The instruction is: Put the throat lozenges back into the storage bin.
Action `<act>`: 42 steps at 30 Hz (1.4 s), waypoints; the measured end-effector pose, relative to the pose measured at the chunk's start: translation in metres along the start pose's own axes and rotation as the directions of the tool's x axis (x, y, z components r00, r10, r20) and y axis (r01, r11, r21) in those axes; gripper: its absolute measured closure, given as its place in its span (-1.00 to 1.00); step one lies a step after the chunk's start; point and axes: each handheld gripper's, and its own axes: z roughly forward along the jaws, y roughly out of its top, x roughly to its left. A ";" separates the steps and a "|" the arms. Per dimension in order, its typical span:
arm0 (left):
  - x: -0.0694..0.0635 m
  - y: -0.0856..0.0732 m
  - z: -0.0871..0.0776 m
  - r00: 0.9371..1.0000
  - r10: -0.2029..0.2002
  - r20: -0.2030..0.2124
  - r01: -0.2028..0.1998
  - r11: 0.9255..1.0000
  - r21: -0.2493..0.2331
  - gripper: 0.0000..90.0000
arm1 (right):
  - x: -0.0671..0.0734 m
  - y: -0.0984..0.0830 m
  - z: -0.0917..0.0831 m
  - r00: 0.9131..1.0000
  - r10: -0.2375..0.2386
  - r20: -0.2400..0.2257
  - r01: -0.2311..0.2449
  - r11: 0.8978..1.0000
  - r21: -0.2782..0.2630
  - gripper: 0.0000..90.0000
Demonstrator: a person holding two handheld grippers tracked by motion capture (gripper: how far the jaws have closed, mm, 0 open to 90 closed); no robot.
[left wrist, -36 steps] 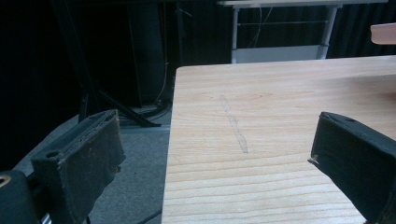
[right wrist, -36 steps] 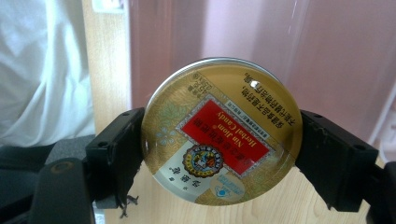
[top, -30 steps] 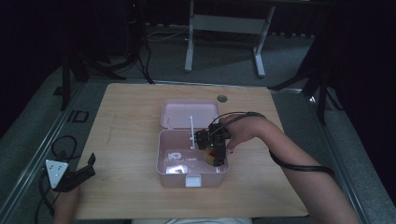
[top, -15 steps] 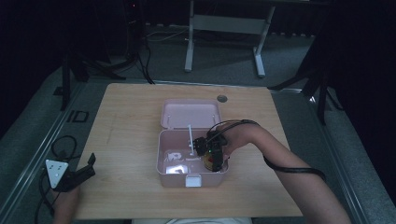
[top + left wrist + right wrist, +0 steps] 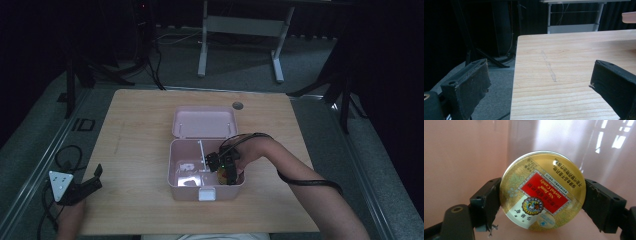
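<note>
Round gold metal tin (image 5: 543,191) reading "Nin Jiom Herbal Candy", clamped across its rim by right hand-held gripper (image 5: 226,169) inside open pink plastic box (image 5: 181,156). Label legible from right gripper view alone. Left hand-held gripper (image 5: 80,187) spread wide, empty, left of box at wooden table (image 5: 574,65) edge.

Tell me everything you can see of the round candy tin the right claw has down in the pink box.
The candy tin is round, flat, metallic gold, with a red label panel reading "Herbal Candy", a crest below it and small print near the rim; its lid is on. The right claw is shut on its edge, one black pad each side, face toward the camera. From the high view it sits low in the right compartment of the open pink box.
</note>
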 end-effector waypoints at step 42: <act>0.000 0.000 0.000 1.000 0.002 0.011 -0.002 1.000 -0.002 -0.94 | -0.015 0.000 0.012 0.999 0.032 0.024 -0.033 0.999 0.032 -0.62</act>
